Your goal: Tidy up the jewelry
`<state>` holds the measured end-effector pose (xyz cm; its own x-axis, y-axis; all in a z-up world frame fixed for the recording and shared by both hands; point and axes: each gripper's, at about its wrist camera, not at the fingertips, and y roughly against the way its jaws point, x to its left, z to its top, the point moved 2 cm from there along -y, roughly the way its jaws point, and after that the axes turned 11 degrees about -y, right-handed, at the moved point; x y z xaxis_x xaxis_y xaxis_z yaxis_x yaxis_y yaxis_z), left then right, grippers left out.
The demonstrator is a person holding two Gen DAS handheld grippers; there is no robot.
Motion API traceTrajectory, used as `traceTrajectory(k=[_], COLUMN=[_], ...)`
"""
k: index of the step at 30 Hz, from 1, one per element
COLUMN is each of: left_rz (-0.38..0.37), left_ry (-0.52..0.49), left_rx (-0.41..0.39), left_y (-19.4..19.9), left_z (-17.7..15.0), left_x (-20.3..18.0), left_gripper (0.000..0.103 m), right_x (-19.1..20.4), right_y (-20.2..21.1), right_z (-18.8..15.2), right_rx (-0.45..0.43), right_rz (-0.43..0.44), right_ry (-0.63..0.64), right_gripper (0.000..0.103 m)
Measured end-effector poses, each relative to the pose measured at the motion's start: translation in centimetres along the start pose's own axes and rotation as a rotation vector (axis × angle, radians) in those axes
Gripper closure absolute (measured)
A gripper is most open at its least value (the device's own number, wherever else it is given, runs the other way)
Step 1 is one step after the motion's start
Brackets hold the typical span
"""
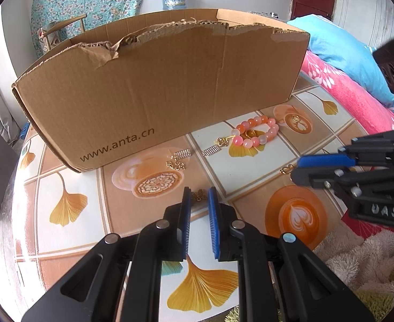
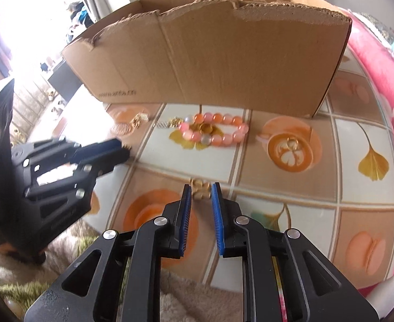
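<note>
Left gripper (image 1: 199, 196) first: its blue pads sit close together with only a thin slot between them. A small gold charm (image 1: 198, 195) shows right at the tips, but honestly I can't tell if the pads are nipping it or just parked over it. The right wrist view only catches that gripper side-on and blurry, so no help there.

Further along the surface (image 1: 70, 187), pressed up near the cardboard box (image 1: 156, 94), are some little gold earrings (image 1: 183, 153). Next comes a pink bead bracelet (image 1: 256, 134) with a gold ring (image 1: 250, 133) lying inside its loop. The box wall hides whatever's in the box.

Right gripper (image 2: 201, 190) is slightly spread. A gold clover-ish piece (image 2: 200, 187) looks wedged between the tips in its own smeary view. The left wrist view shows it lying on the surface just ahead of the tips, not pinched. Another ring (image 2: 291, 142) sits on a latte print, well off to the right.
</note>
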<state>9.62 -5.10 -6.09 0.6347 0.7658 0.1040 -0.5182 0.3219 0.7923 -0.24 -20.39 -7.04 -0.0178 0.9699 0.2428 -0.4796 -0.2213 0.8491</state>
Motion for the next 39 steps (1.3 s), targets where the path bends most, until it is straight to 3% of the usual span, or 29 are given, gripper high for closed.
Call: traceTrajectory(k=[19,24,29,32,39], left_rz=[-0.015,-0.032,-0.027,-0.033,-0.038], left_ry=[0.003,0.003,-0.006,0.002,0.003], left_rx=[-0.016,-0.02,-0.011,-0.003,-0.007], left_y=[0.3,0.4,0.4,0.5,0.9], left_z=[-0.1,-0.3,-0.1,-0.2,-0.3], left_x=[0.1,0.1,-0.2,-0.3,-0.2], left_gripper=[0.091,0.098,0.098,0.098,0.097], right_x=[-0.7,-2.3,-2.3,-2.1,-0.9], right_y=[1.5,3.9,3.6,3.6,3.3], right_z=[1.2,0.9,0.9,0.7,-0.6], right_rx=[-0.048,-0.065,-0.056,-0.053,-0.014], right_rz=[0.012,0.014,0.016,0.022,0.033], right_ry=[-0.01,-0.022,-0.014,0.011,0.059], right_gripper=[0.083,0.082,0.081,0.074,0.074])
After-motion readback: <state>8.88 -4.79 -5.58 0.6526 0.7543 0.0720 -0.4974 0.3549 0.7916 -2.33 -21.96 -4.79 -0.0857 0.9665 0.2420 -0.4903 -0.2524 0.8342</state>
